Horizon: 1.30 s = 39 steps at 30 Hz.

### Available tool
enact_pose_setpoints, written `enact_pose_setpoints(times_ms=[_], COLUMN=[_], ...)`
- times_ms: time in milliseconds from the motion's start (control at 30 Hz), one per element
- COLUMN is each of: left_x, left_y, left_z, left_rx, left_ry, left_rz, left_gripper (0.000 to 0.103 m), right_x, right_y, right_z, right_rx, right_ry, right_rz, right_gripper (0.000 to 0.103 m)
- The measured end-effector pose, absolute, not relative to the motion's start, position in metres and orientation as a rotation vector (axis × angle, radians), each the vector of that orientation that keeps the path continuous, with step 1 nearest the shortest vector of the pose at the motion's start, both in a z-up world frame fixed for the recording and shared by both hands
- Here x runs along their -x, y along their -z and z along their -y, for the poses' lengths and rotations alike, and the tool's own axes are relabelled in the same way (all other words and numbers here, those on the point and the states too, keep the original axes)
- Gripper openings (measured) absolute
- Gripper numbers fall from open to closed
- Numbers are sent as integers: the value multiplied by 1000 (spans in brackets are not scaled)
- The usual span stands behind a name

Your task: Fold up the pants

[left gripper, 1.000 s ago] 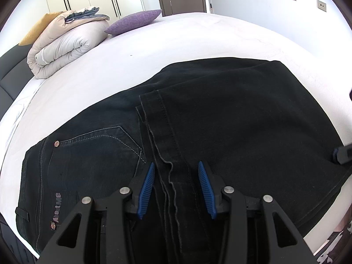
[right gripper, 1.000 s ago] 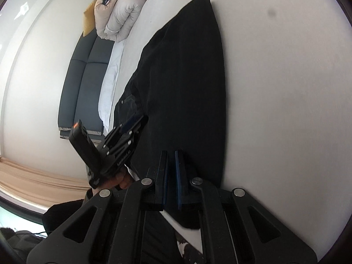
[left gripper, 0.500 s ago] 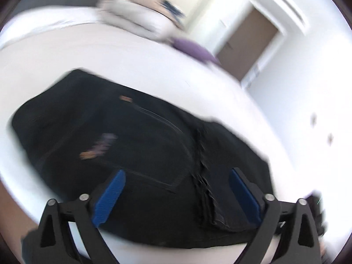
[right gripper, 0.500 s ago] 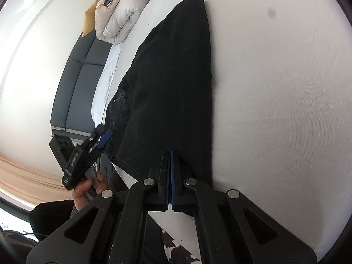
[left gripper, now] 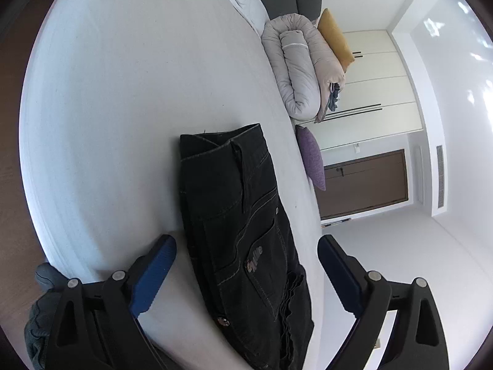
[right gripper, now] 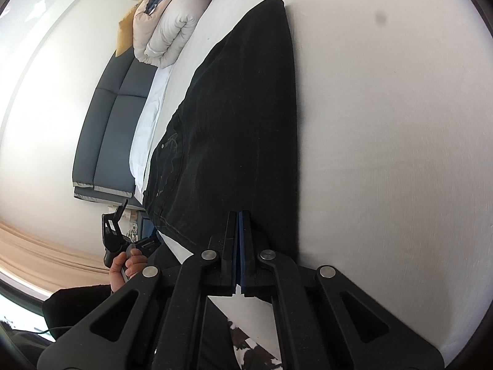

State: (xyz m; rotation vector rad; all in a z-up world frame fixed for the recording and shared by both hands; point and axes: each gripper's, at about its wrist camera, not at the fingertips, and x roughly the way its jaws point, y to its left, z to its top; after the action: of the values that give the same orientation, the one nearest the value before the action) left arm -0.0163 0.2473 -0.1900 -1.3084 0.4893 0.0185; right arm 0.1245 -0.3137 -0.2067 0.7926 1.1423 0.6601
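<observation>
Black folded jeans lie on the white bed, waistband end far from me in the left wrist view, back pocket and label facing up. My left gripper is wide open above the jeans' near end and holds nothing. In the right wrist view the jeans stretch away along the bed. My right gripper is shut at the jeans' near edge; whether cloth is pinched between the pads I cannot tell. The left gripper shows there in the person's hand, off the bed's edge.
A rolled grey duvet, a yellow pillow and a purple cushion lie at the bed's head. A dark headboard stands behind. A brown door and white wardrobes are beyond. A grey cloth lies by the bed's edge.
My left gripper has opened wide, let go of the jeans' fold and swung round to the waistband side of the bed. The right gripper stays shut at the jeans' edge.
</observation>
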Motion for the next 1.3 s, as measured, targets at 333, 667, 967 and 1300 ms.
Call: enact_pose_setpoints(times_ms=[333,667,967,1300], left_x=[-14,-22,-31,-38], left_y=[201,182,106,73], left_z=[-270,-266,-210,-170], left_rx=[1419,1319,920,717], left_ry=[11,-4,31,91], left_rz=[-450,-474,-483,-485], left_gripper=[65,18,17,17], right_x=[-123,-128,-216,-271], right_y=[207,160,131,205], right_z=[316,303,188,122], right_rx=[-795,-729,-687,-668], right_ry=[-661,-662,-870,-756], right_rz=[-1141,-1132,-1168,-1403], right_gripper=[0,4,4,0])
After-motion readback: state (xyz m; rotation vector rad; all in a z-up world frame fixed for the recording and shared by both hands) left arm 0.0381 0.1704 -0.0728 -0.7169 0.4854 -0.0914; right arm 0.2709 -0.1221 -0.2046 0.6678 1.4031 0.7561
